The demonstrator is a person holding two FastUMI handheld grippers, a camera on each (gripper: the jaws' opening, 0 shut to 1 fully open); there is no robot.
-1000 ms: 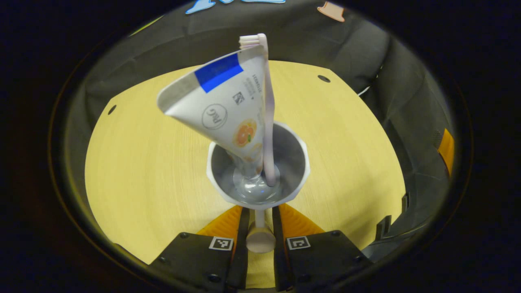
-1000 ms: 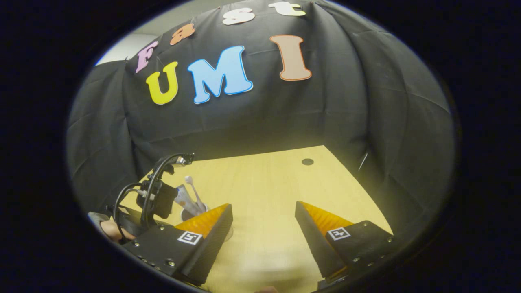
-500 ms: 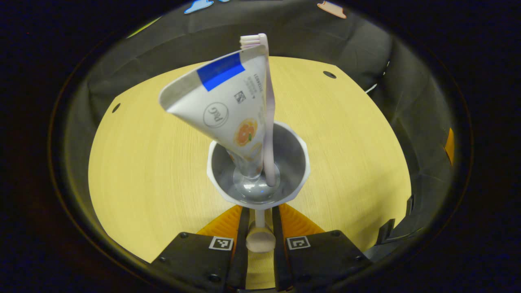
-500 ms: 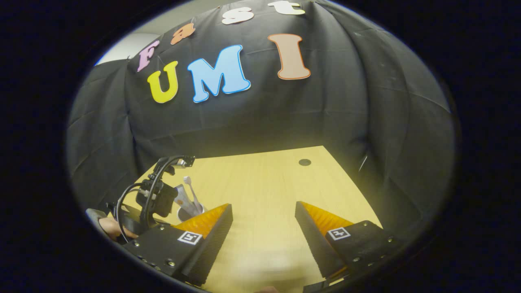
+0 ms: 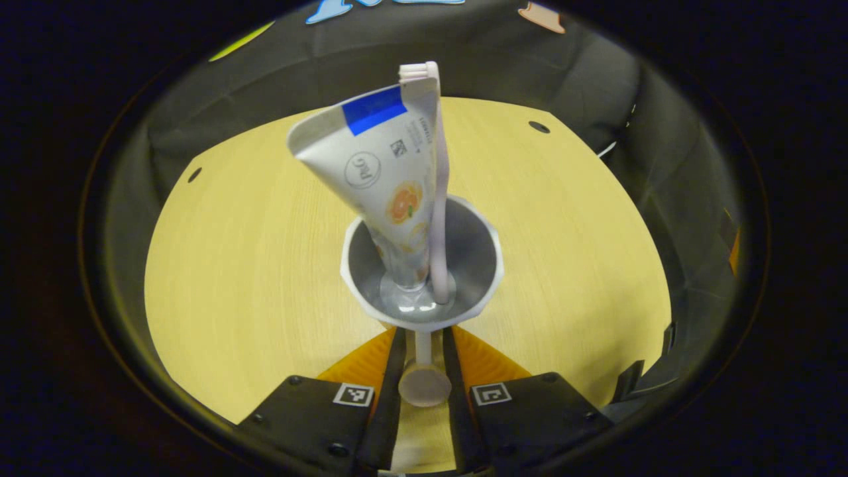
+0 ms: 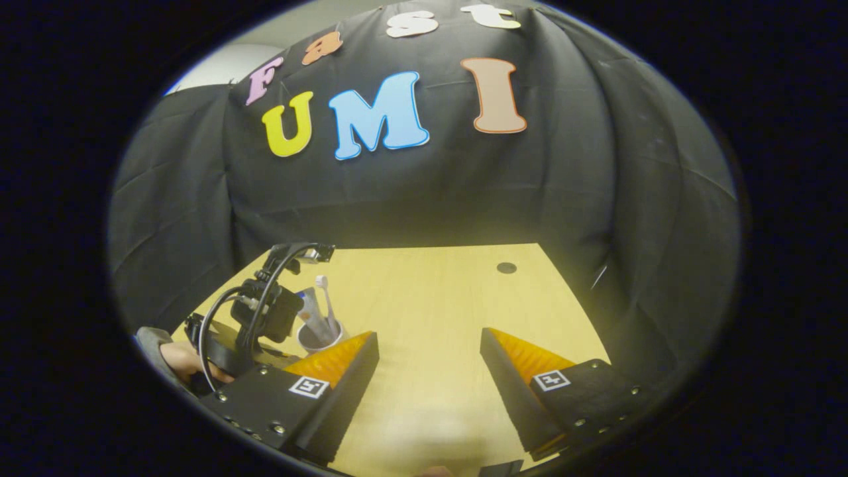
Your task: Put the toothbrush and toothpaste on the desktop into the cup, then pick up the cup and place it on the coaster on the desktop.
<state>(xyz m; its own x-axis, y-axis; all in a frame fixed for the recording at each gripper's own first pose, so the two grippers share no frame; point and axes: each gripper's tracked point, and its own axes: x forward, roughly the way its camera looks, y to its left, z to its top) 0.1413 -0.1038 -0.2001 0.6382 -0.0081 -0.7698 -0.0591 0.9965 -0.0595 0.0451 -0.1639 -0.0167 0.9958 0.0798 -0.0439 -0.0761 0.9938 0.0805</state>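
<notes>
The cup (image 5: 422,265), loaded with toothbrush (image 5: 437,192) and toothpaste (image 5: 384,165), is clamped by its handle in the left gripper (image 5: 421,371) and has been shifted; the right gripper (image 6: 429,371) is held agape.

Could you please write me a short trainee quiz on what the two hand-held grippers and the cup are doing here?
1. True or false: the white toothpaste tube with a blue band and the pale pink toothbrush both stand inside the white faceted cup.
2. Which part of the cup does the left hand-held gripper clamp? A) the rim B) the handle C) the base
3. Fill in: the right hand-held gripper is ____ and holds nothing above the light wooden desktop.

Key: 1 true; 2 B; 3 open.
</notes>
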